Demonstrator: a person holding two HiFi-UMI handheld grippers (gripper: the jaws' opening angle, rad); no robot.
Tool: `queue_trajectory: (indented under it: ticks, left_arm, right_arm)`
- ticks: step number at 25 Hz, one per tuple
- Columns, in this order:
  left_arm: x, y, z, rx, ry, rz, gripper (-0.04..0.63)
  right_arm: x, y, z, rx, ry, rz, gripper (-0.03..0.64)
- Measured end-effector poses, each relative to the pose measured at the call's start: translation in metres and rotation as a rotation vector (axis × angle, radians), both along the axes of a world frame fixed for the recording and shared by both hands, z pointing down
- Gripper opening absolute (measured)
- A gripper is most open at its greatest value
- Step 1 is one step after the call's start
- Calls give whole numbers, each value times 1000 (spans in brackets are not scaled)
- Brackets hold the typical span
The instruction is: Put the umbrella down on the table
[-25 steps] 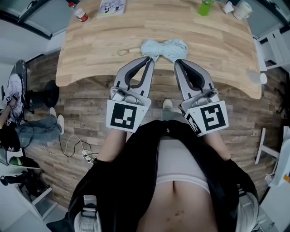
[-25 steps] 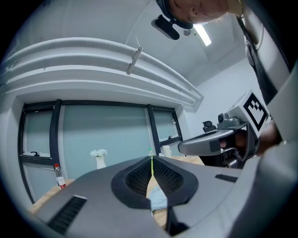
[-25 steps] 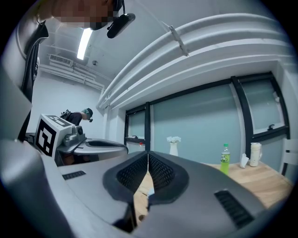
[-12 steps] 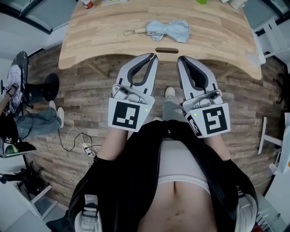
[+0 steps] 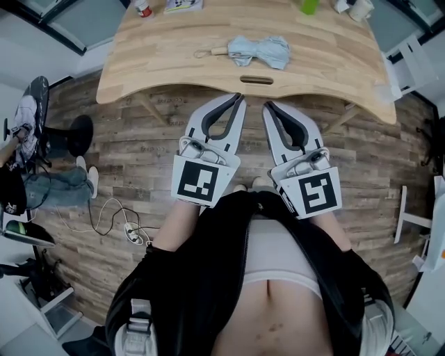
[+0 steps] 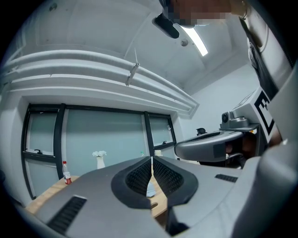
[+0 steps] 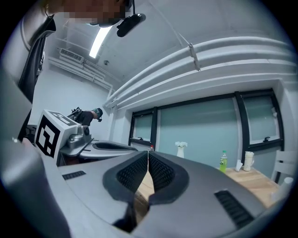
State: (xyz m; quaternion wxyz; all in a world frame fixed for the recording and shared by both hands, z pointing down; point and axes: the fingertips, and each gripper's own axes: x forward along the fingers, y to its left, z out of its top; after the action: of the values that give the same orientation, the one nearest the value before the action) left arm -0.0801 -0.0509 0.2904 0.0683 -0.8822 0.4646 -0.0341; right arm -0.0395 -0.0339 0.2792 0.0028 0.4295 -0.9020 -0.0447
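Two grippers are held side by side above the wooden floor (image 5: 139, 160), short of the near edge of the table (image 5: 174, 76), and both point toward it. The left gripper (image 5: 238, 99) has its jaws pressed together with nothing between them. The right gripper (image 5: 267, 106) is the same, its jaws closed and empty.

The umbrella (image 5: 259, 51), pale blue and folded, lies flat on the table. It is close to the near edge, just past a narrow slot (image 5: 256, 80) in the tabletop. Its wooden handle (image 5: 219, 50) points to the left in the head view. The umbrella is well apart from both grippers and neither touches it.

At the far side of the table stand a red-capped bottle (image 5: 142, 8), a booklet (image 5: 184, 5) and a green bottle (image 7: 223, 160). A white vase (image 6: 99, 159) of flowers stands by the window. On the floor to the left lies a loose cable (image 5: 115, 219).
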Motion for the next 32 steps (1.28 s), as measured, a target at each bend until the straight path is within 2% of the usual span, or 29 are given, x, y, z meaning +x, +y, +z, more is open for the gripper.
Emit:
queue_trajectory:
  ticks: [5,8,13,23,32]
  left_arm:
    - [5,3,-3,-12,-4,5,17]
    - [11,11,-2,-3,-17,25,17]
    - [13,23,6,-36,0,53,17]
    - [13,55,-4,9,-5,32,17]
    - [45,106,-5,0,9,11,17]
  right_arm:
    - [2,5,-1,-33,-7,-7,31]
    - [4,12,1,-31,-2,5,31]
    - [12,20,7,-9,-1,38,31]
    - [16,50,1,14,-12,17,31]
    - [50,99,-4,28,-30,4,31]
